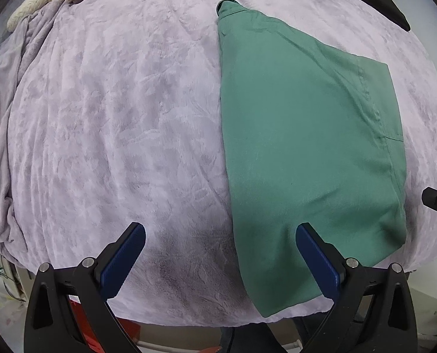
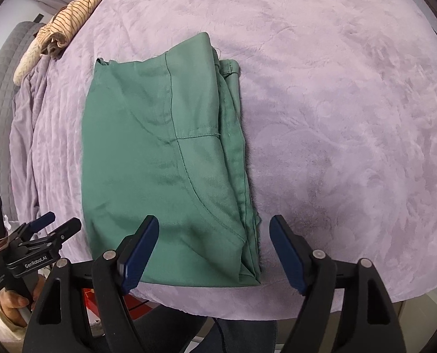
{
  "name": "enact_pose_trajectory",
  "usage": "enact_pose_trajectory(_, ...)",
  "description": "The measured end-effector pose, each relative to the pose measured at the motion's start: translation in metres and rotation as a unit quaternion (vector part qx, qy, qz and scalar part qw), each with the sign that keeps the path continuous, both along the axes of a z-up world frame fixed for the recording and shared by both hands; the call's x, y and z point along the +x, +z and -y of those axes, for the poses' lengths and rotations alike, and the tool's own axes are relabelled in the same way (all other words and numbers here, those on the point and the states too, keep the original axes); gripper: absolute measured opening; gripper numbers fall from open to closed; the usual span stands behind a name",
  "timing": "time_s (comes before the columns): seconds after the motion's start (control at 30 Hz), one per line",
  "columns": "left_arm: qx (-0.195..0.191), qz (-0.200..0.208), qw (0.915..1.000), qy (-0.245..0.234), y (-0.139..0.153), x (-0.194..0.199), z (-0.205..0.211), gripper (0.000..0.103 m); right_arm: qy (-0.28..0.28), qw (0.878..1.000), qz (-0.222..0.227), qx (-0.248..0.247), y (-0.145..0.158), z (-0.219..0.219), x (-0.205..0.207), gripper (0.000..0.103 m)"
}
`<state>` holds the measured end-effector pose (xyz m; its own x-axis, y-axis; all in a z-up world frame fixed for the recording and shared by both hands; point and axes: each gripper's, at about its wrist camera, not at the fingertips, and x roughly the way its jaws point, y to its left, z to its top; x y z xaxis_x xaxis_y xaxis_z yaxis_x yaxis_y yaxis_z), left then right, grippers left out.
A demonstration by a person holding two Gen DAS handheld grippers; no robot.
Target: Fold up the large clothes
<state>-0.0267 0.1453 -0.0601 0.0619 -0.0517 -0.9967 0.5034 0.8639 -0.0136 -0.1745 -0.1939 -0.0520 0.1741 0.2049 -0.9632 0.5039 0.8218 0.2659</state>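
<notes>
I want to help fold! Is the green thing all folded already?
Nearly. The green garment already lies folded into a flat rectangle on the purple blanket. Both tools, left and right, are open and holding nothing. A striped cloth still sits bunched at the far edge.

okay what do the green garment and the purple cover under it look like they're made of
Green garment: likely a woven cotton or cotton blend, matte with a faint sheen; stitched seams and crisp fold edges show.
Purple cover: looks like plush fleece or velour; the soft nap shows brushed light and dark patches.
</notes>
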Motion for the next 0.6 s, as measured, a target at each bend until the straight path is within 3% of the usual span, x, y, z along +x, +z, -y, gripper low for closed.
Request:
enact_pose_trajectory(0.13,-0.001,0.009,0.9999,0.01,0.005,0.002,-0.001,0.102,-0.001,1.0,-0.002,-0.01,0.005,0.0,0.004,0.081)
enact_pose_trajectory(0.23,-0.001,0.008,0.9998,0.018,0.01,0.004,-0.002,0.102,-0.001,1.0,0.0,-0.02,0.011,0.0,0.008,0.087)
enact_pose_trajectory(0.6,-0.007,0.022,0.9997,0.012,0.031,0.01,0.009,0.102,0.009,0.996,0.019,-0.083,0.045,-0.01,0.023,0.089)
